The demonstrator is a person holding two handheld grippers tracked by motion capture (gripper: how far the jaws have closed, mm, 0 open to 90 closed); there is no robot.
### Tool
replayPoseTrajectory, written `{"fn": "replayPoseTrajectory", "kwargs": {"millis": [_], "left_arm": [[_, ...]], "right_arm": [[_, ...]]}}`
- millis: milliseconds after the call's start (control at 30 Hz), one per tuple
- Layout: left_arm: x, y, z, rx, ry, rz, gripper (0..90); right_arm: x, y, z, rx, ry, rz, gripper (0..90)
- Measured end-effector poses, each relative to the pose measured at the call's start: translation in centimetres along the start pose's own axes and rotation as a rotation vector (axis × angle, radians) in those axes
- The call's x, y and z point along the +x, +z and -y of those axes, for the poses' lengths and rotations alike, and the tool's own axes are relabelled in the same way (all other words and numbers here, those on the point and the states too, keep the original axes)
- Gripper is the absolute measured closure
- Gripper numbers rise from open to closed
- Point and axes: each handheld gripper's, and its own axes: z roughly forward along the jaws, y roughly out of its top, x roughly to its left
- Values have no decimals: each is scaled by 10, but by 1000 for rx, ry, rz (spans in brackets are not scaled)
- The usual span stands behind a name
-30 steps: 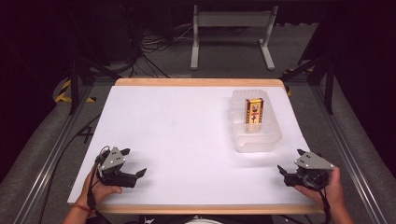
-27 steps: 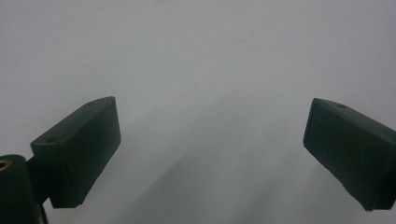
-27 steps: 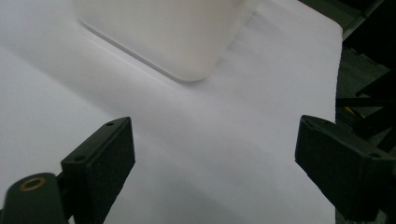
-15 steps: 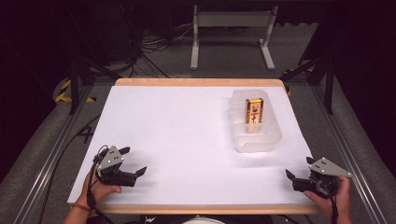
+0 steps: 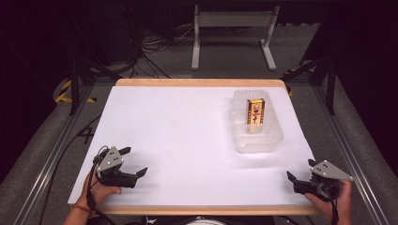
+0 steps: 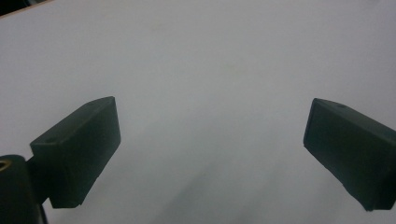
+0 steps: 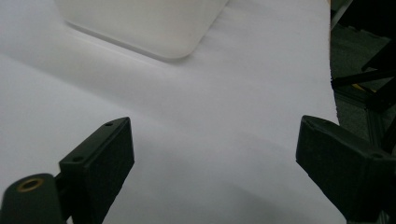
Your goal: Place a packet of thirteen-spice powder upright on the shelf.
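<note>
The right tongs (image 5: 300,177) have drawn back toward the near edge, at five o'clock from the clear tub (image 5: 256,140), so no reach has begun. Both right and left tongs (image 5: 133,161) gape wide, empty. The yellow box (image 5: 256,111) lies in the tub, long axis twelve-to-six

Table (image 5: 187,140): white top, wooden edge showing at the far and near sides.
Frame (image 5: 232,21): grey metal, standing on the floor beyond the far edge.
Cables (image 5: 155,44): dark, tangled on the floor, far left.
Rails (image 5: 47,164): metal, along both sides.
</note>
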Motion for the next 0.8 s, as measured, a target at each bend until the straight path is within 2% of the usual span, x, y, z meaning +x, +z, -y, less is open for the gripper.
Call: {"fn": "replayPoseTrajectory", "kwargs": {"millis": [500,800], "left_arm": [[0,4,2,31,-5,1,46],[1,6,2,33,-6,4,46]], "right_arm": [[6,3,-2,5,-23,5,120],[9,2,-4,0,-32,2,119]]}}
